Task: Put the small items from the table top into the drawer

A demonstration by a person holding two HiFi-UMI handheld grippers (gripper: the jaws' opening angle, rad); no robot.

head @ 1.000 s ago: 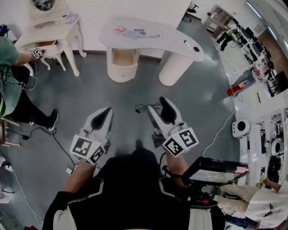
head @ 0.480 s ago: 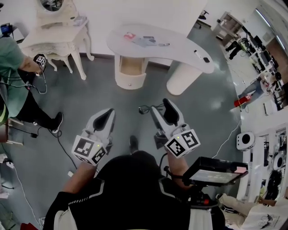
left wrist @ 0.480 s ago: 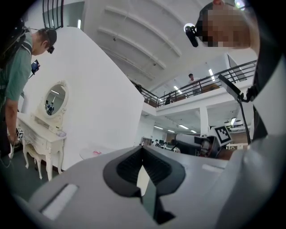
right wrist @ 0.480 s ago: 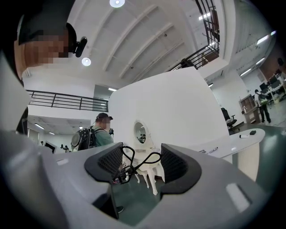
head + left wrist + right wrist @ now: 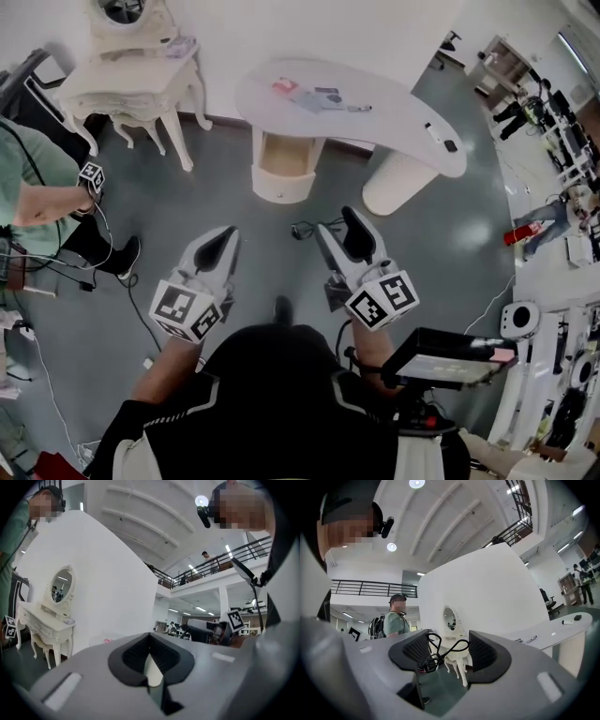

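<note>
The white curved table [image 5: 394, 117] stands ahead of me. Small items lie on it: a red piece [image 5: 284, 86], papers [image 5: 317, 97], a pen [image 5: 361, 109] and a black piece [image 5: 450, 145]. Its drawer [image 5: 281, 156] is pulled open under the left end. Both grippers are held at waist height, well short of the table. My left gripper [image 5: 226, 238] is shut with nothing in it. My right gripper [image 5: 351, 225] stands open; a black cable [image 5: 440, 653] loops across the gap and hangs off one jaw, and the pads do not press it. The table [image 5: 555, 632] also shows in the right gripper view.
A cream vanity with a mirror [image 5: 141, 61] stands left of the table. A person in green [image 5: 33, 192] holds a marker cube [image 5: 91, 175] at the far left, with cables on the floor. A screen [image 5: 445, 356] hangs by my right hip. Grey floor lies between me and the drawer.
The table and open drawer have slid right and down in the head view, nearer to me. The person on the left lowered their arm. Both grippers keep their pose.
</note>
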